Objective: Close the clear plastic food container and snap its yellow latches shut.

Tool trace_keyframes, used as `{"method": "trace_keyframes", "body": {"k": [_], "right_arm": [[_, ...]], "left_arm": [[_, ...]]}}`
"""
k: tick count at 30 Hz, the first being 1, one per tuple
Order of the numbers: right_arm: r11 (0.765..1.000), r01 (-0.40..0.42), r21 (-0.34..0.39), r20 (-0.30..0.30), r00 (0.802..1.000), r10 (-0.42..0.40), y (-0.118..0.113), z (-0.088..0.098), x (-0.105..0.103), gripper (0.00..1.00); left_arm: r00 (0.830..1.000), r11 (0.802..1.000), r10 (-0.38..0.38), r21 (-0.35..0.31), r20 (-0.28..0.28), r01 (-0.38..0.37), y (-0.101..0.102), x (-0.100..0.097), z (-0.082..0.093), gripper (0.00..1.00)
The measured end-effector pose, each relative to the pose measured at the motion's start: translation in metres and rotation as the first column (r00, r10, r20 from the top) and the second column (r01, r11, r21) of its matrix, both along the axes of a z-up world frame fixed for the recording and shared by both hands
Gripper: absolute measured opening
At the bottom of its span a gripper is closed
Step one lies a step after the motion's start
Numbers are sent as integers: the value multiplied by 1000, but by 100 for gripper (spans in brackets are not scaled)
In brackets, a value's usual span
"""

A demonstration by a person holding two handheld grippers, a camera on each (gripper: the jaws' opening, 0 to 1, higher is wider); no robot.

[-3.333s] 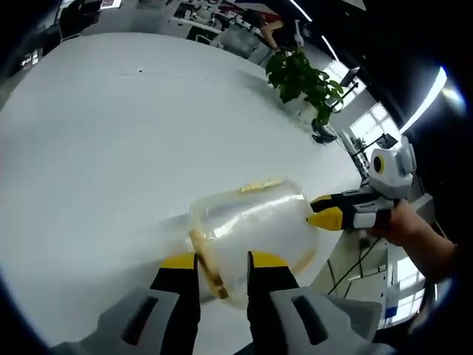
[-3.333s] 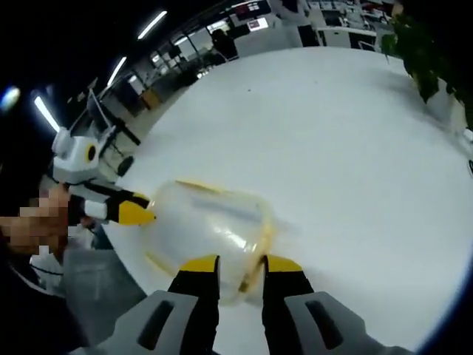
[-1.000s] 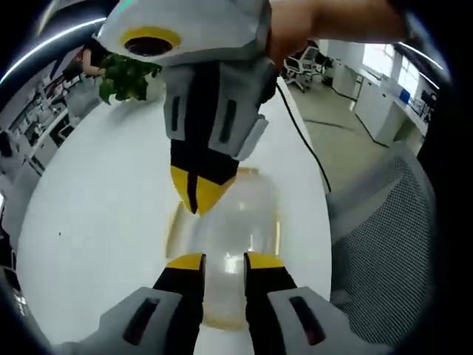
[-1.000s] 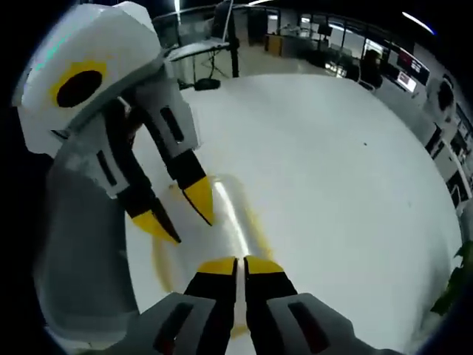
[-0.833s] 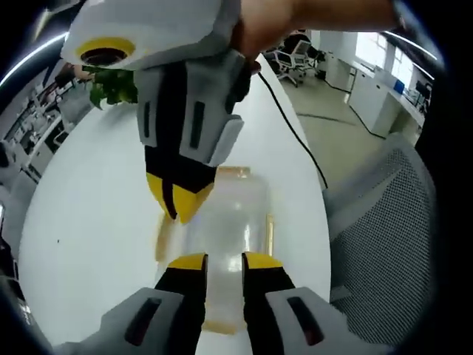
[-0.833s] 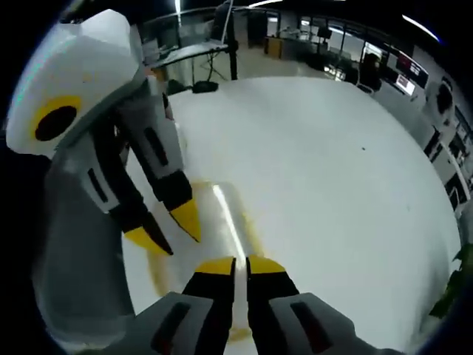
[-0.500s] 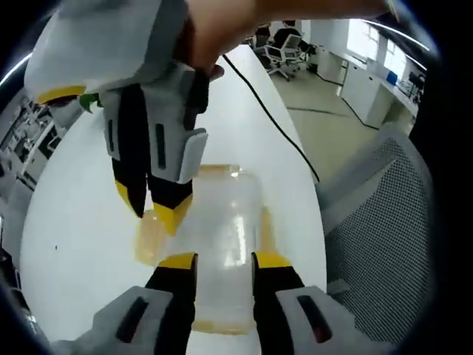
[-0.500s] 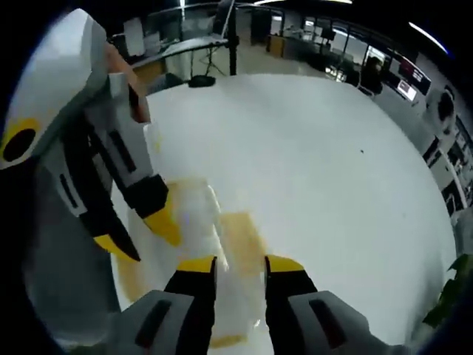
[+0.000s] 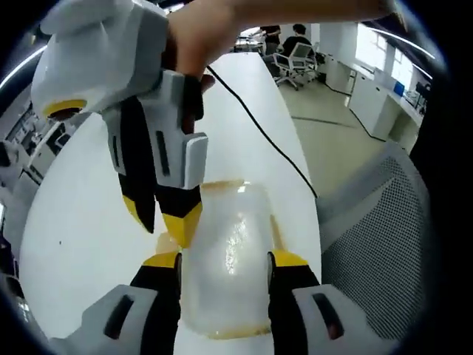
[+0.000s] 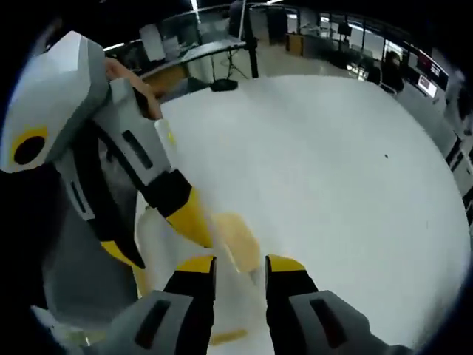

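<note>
The clear plastic container [image 9: 229, 255] lies lid-up near the edge of the white table [image 9: 70, 244], a yellow latch [image 9: 276, 231] along its right side. My left gripper [image 9: 225, 260] is open, one jaw on each side of the container. My right gripper [image 9: 159, 218] comes down from above, held by a hand [image 9: 214, 26], its tips at the container's far left corner. In the right gripper view my right gripper [image 10: 240, 265] is open over the blurred container [image 10: 235, 292], a yellow latch [image 10: 235, 238] just ahead of its jaws. The left gripper [image 10: 157, 238] reaches in from the left.
A grey mesh office chair [image 9: 369, 237] stands just past the table edge on the right. A black cable [image 9: 255, 126] trails over the table from the right gripper. The white table [image 10: 332, 185] stretches wide beyond the container; desks and chairs stand in the background.
Both grippers' jaws have spread apart; the right was shut a second ago. The left now straddles the container, and the right has shifted to its corner by the latch.
</note>
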State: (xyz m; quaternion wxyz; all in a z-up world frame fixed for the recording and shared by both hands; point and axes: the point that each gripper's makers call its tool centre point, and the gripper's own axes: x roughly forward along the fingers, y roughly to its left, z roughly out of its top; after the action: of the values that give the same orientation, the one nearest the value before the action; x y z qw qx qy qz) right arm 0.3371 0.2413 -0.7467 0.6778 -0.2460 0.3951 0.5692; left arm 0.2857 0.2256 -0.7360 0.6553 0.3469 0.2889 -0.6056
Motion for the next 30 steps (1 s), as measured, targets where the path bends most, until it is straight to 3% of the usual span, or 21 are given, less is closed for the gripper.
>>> {"method": "trace_keyframes", "body": {"k": [2, 5, 6, 7, 11, 13, 17, 21, 26, 27, 30], "right_arm": [[1000, -20, -16, -20, 1000, 20, 2, -6, -5, 21], [991, -91, -98, -13, 996, 90, -4, -22, -11, 22], [999, -45, -9, -36, 998, 45, 9, -14, -10, 22], [997, -53, -63, -32, 998, 52, 2, -19, -8, 22], [998, -51, -45, -38, 998, 50, 0, -18, -7, 22], [998, -49, -42, -39, 998, 47, -1, -18, -7, 22], [998, -48, -48, -53, 998, 46, -2, -18, -6, 22], [992, -83, -94, -116, 991, 72, -3, -19, -10, 23], [968, -186, -171, -173, 972, 156, -6, -22, -13, 24], [958, -201, -203, -213, 964, 157, -8, -23, -14, 24], [948, -228, -223, -254, 952, 169, -8, -26, -12, 25]], "left_arm": [[999, 1000, 30, 2, -23, -30, -2, -4, -2, 45], [999, 999, 35, 9, -34, -34, -6, -11, -9, 45], [998, 998, 59, 38, -30, -58, -2, -11, -12, 47], [998, 998, 58, 36, -19, -57, -4, -11, -16, 47], [993, 992, 116, 61, -23, -114, -2, -15, -24, 51], [985, 985, 172, 34, -21, -172, -6, -12, -21, 51], [986, 986, 162, 38, 24, -163, -9, -13, -19, 51], [986, 987, 148, 58, 74, -152, -8, -17, -17, 51], [985, 986, 130, 90, 114, -140, -12, -20, -15, 49], [987, 986, 115, 106, 113, -127, -11, -22, -15, 50], [986, 985, 84, 138, 145, -105, -10, -24, -10, 51]]}}
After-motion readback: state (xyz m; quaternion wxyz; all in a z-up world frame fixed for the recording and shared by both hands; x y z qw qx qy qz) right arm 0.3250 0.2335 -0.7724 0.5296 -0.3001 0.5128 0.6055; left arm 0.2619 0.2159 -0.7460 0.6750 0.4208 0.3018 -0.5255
